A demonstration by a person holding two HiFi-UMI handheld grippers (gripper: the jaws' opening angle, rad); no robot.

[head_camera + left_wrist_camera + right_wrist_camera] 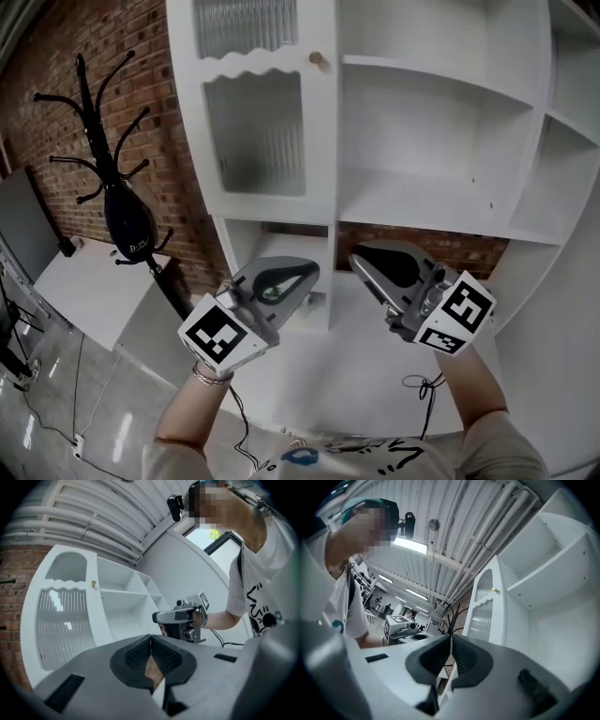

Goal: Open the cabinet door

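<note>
Left claw (307, 272) and right claw (360, 257) were held up side by side, near each other, each with jaws pressed together, gripping nothing.

White ribbed-glass cabinet door (253, 131), apparently closed.

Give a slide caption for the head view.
Left gripper and right gripper, both shut, below the white ribbed-glass cabinet door with round knob.

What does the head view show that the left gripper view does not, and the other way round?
Only the head view: the floor, the low white table, and the left gripper's marker cube. Only the left gripper view: ceiling pipes, a window, and that gripper's jaws shut together. Both: the white cabinet door with its knob, open shelves, and the right gripper.
</note>
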